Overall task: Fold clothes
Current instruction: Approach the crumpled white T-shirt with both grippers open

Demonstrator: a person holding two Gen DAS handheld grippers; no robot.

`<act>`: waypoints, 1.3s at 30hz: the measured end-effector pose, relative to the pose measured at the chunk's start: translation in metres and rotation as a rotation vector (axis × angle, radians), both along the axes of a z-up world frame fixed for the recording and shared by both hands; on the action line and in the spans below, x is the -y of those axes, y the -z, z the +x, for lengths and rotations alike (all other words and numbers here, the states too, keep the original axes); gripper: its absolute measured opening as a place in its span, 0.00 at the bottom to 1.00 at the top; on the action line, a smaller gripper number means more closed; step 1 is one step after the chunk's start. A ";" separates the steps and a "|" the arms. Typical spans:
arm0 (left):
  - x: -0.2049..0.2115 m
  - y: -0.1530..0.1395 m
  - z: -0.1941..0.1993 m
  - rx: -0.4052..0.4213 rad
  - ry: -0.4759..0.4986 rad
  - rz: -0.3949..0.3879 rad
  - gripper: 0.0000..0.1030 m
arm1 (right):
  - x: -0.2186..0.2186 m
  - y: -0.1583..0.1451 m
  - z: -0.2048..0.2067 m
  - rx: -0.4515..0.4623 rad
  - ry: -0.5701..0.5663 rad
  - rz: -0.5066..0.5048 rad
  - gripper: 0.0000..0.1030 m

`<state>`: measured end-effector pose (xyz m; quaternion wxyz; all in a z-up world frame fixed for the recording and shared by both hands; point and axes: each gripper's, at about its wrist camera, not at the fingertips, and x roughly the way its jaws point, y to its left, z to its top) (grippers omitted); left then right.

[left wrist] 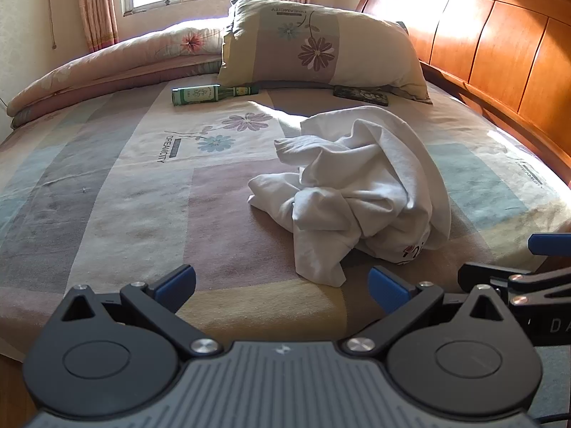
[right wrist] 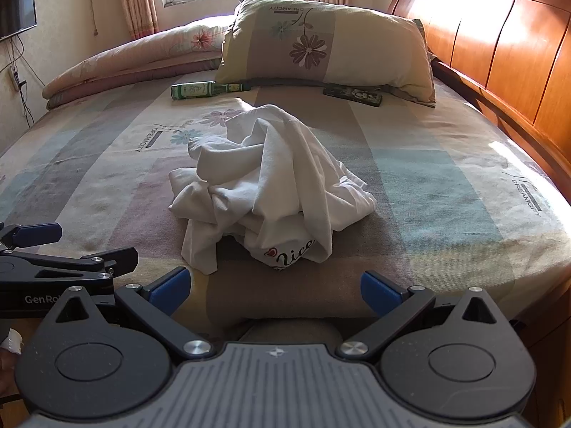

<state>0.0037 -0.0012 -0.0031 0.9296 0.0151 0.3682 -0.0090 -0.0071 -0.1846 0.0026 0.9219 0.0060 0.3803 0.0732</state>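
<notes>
The left tool (left wrist: pixel 282 287) and the right tool (right wrist: pixel 274 287) both stand with fingers wide apart, gripping nothing. The crumpled white shirt (right wrist: pixel 271 182) lies on the bed (right wrist: pixel 446 185) just ahead of both tools, untouched.

Left wrist: near the bed's (left wrist: pixel 107 185) edge, angled down, shirt (left wrist: pixel 360 192) at 1 o'clock.
Right wrist: beside it, shirt (right wrist: pixel 271 182) at 12 o'clock.
Shared: bed, shirt, pillow (left wrist: pixel 317 46).

white shirt (right wrist: pixel 271 182) (crumpled), floral-print sheet (right wrist: pixel 428 164), green bottle (right wrist: pixel 203 90)
</notes>
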 end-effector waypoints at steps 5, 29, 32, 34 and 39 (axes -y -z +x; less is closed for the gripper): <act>0.000 0.000 0.001 -0.004 0.004 -0.002 0.99 | -0.002 0.001 0.001 -0.006 -0.001 -0.004 1.00; -0.001 0.011 0.014 -0.027 0.031 -0.033 0.99 | -0.001 0.008 0.013 -0.034 0.007 -0.005 1.00; 0.000 0.013 0.018 -0.027 0.039 -0.033 0.99 | -0.001 0.010 0.016 -0.038 0.012 -0.004 1.00; -0.001 0.014 0.020 -0.026 0.045 -0.031 0.99 | -0.001 0.011 0.019 -0.044 0.014 -0.003 1.00; -0.001 0.016 0.028 -0.026 0.055 -0.019 0.99 | -0.002 0.014 0.026 -0.057 0.013 -0.011 1.00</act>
